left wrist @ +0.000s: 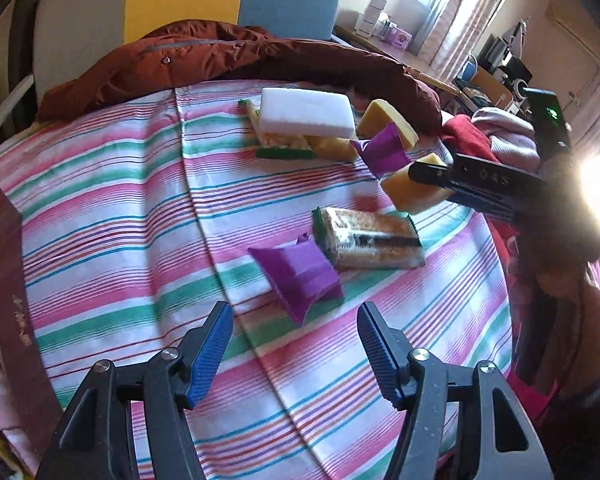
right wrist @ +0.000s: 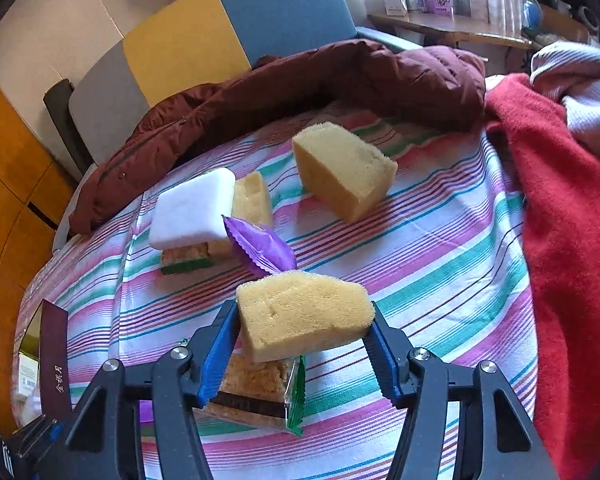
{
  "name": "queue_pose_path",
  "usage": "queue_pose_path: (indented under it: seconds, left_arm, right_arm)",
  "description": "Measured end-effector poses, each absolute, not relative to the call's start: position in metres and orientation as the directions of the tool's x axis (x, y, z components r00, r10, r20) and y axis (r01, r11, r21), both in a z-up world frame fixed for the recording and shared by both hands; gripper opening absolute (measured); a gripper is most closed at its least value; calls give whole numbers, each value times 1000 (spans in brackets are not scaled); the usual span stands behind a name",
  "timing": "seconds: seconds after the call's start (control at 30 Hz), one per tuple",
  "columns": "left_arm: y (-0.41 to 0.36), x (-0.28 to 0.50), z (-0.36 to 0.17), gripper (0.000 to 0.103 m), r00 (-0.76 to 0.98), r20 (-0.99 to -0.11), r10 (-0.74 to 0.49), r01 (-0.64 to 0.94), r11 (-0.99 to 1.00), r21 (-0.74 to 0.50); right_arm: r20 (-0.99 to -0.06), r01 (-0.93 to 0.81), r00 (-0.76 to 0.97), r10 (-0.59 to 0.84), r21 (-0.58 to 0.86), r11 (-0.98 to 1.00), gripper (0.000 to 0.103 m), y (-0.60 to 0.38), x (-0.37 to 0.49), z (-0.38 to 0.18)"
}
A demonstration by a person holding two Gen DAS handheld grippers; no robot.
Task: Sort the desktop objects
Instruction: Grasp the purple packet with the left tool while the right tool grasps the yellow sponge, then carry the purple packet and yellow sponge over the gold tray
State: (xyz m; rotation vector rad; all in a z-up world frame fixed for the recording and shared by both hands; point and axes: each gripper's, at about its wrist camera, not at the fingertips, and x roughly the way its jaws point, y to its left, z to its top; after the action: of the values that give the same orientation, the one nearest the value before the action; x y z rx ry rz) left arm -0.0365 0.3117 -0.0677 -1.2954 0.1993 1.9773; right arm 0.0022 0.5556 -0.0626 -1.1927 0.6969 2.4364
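The right hand-held gripper [right wrist: 304, 334] is pinching a yellow sponge block [right wrist: 300, 314] between its blue ribbed pads [right wrist: 220, 354], holding it in the air above the striped sheet [right wrist: 440, 248] of the bed. In the left wrist view the same block [left wrist: 410, 192] shows at the tip of the right hand-held gripper [left wrist: 432, 178], over the right side of the bed. Directly under the held sponge lies a wrapped snack bar [right wrist: 256, 394] with a green sealed edge (the wrapper is clear, with a dark band across it). The left hand-held gripper [left wrist: 296, 344] is spread wide with nothing between its pads, hovering over the near part of the bed; just ahead of it lies a purple packet [left wrist: 300, 276], touching the snack bar [left wrist: 370, 242].

Toward the far edge of the bed sits a small pile: a white foam block [right wrist: 192, 208] resting on another wrapped bar [right wrist: 186, 258] and a yellow sponge piece [right wrist: 252, 200], with a second purple packet [right wrist: 260, 246] just beside them. A larger yellow sponge [right wrist: 342, 170] stands apart, nearer the far right corner. A maroon jacket [right wrist: 300, 88] lies along the far edge, and a red cloth [right wrist: 560, 220] covers the right edge. A dark red box [left wrist: 12, 300] stands at the left edge.
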Motion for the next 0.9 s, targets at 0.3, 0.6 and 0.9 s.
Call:
queue_pose_path:
  seconds: [0.3, 0.6, 0.9]
  left_arm:
    - [332, -56, -81, 66, -176, -845, 504, -578, -748, -326]
    - [353, -62, -99, 63, -228, -867, 444, -599, -766, -235]
    - [349, -56, -101, 49, -271, -853, 445, -648, -740, -179]
  right_arm:
    - [-793, -506, -596, 129, 245, -827, 61, 554, 10, -50]
    - [-753, -512, -637, 161, 258, -819, 61, 557, 19, -35]
    - [-732, -487, -659, 173, 240, -840, 61, 551, 18, -28]
